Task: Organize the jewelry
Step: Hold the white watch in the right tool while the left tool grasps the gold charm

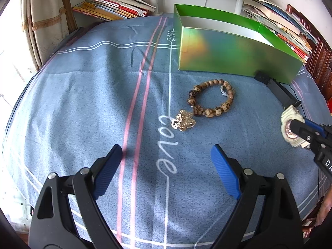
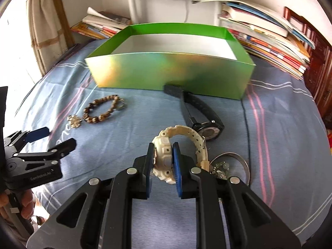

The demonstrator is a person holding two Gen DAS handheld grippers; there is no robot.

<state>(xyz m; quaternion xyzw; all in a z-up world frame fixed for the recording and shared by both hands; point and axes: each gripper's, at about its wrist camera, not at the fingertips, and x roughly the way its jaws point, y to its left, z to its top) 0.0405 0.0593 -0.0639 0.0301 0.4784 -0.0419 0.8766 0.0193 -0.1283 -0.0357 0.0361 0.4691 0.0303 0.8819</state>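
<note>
My right gripper (image 2: 162,159) is clamped on the case of a cream-white watch (image 2: 166,157), its blue pads pressed against either side and the strap looping up and away in front of the fingers; I cannot tell whether the watch is lifted or still touching the blue bedsheet (image 2: 280,124). From the left wrist camera the same watch (image 1: 290,128) shows at the far right edge, pinched in the right gripper (image 1: 298,132). My left gripper (image 1: 166,161) hangs over the sheet with its jaws spread wide and nothing between them. Ahead of it lies a wooden bead bracelet (image 1: 211,98), and touching the bracelet's near side is a small gold beaded ornament (image 1: 184,121). Beyond these stands the open green box (image 1: 232,49), white inside, with nothing visible in it from the right wrist view. Between my held watch and the box (image 2: 170,70) lies a black watch (image 2: 199,114), its strap end resting against the box's front wall, so it sits right along the line from my right gripper to the box. Just right of my right fingers there is a silver bangle (image 2: 242,161) around a little heap of small shiny pieces (image 2: 221,169). Stacks of books (image 2: 267,41) crowd behind and to the right of the box, with another stack (image 1: 116,6) at the far left by the curtain (image 1: 45,16).
</note>
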